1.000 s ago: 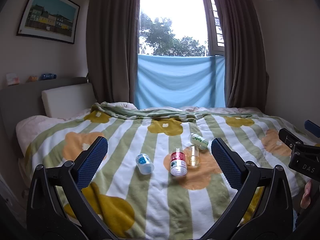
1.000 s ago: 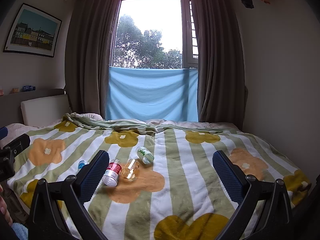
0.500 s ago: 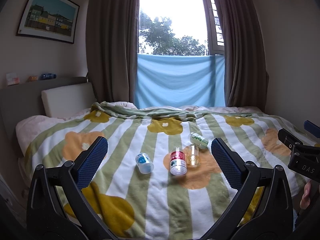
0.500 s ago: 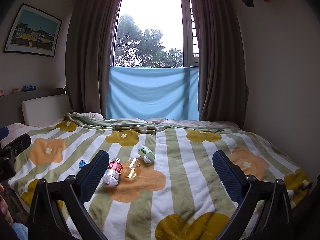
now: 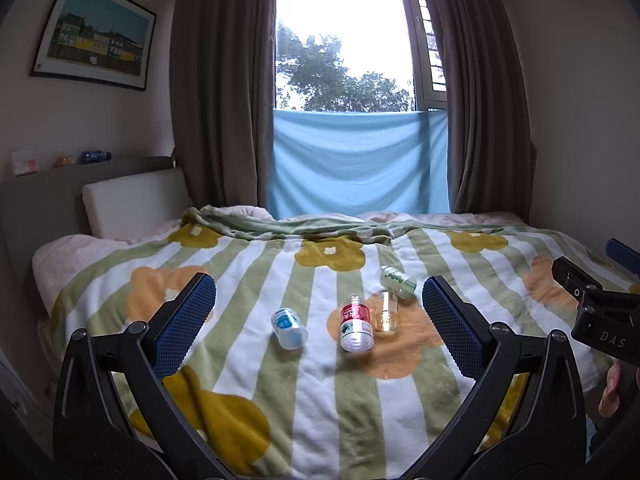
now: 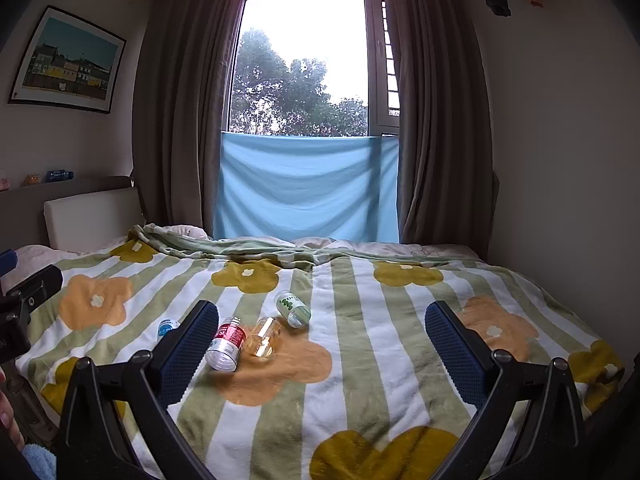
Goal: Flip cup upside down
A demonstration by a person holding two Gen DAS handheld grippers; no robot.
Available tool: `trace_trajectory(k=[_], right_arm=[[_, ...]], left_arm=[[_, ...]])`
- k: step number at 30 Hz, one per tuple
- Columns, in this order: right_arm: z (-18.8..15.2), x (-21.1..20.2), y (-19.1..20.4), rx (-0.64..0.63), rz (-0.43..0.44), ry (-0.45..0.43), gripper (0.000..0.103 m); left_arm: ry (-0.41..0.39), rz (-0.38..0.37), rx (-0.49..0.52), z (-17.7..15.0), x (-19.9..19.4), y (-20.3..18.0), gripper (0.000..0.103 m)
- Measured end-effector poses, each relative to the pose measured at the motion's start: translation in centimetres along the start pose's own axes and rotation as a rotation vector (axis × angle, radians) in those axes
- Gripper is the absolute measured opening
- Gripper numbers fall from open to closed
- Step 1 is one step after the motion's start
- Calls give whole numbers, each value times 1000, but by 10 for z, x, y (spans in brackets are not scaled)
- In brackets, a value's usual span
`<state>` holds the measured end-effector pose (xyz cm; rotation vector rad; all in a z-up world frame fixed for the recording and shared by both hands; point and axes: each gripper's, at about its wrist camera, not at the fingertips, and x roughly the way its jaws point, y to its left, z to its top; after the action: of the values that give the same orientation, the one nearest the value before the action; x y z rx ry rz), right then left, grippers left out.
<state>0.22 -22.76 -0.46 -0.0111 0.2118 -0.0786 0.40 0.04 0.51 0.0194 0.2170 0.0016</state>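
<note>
Blown-out daylight from the window (image 5: 344, 36), dim room, dark fisheye-bent corners, sharp focus throughout.

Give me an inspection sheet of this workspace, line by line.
Surface: striped flower blanket on a bed.
Job's things: four small cups lying on their sides: blue-label cup, red-label cup, clear amber cup, green-label cup.
Clutter: nothing seen.
Grippers: left tongs and right tongs open, holding nothing, short of the cups.
Cables: nothing seen.
Surroundings: window with blue cloth, curtains, framed picture, headboard.
</note>
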Motion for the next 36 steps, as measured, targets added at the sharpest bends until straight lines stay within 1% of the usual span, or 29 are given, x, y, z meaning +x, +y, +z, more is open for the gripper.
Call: trace_trajectory(k=[16,32,36], right_arm=[[-1,1,2,2,6,3,103],[-6,4,5,3,7,13,103],[-14,15,7,1,17,35,103]], left_arm=[[17,2,9,-1,3,2,103],[51,3,15,-5,21,-5,103],[76,2,11,-9,31,-6,103]])
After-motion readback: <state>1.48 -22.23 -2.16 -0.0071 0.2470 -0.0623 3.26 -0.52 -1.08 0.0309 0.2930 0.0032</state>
